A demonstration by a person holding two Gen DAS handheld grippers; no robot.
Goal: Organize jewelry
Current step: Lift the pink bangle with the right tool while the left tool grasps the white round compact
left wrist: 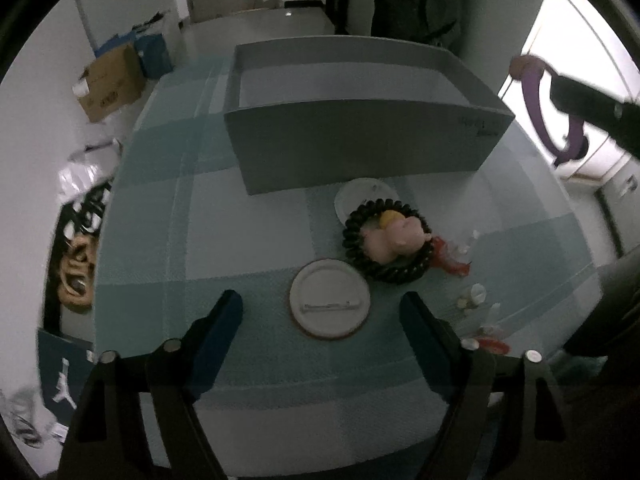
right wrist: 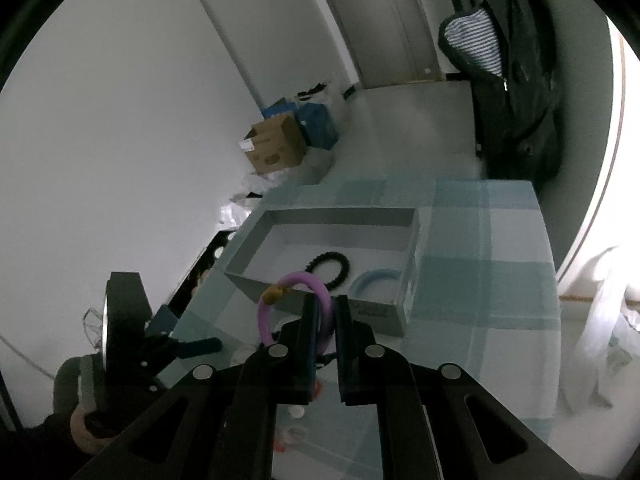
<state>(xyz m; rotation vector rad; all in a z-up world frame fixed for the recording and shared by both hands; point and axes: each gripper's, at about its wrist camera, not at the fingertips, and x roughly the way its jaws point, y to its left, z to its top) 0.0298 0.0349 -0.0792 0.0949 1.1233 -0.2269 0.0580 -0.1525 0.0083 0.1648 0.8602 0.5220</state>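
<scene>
My right gripper [right wrist: 326, 308] is shut on a purple ring bracelet [right wrist: 276, 300] with a small brown charm, held in the air just before the near wall of the grey box [right wrist: 332, 216]. The bracelet also shows in the left wrist view [left wrist: 536, 108]. Inside the box lie a black beaded bracelet [right wrist: 329, 264] and a light blue ring [right wrist: 374, 280]. My left gripper [left wrist: 322, 312] is open above a white round pin badge [left wrist: 330, 304]. Beyond it a black beaded bracelet [left wrist: 386, 240] encircles a pink and yellow figure [left wrist: 396, 236]. A second white disc [left wrist: 360, 196] lies by the box [left wrist: 360, 140].
A blue checked cloth [left wrist: 224, 232] covers the table. Small red and white trinkets [left wrist: 460, 260] lie right of the beaded bracelet. Cardboard boxes [right wrist: 276, 148] and bags stand on the floor by the wall. A dark jacket [right wrist: 512, 64] hangs behind the table.
</scene>
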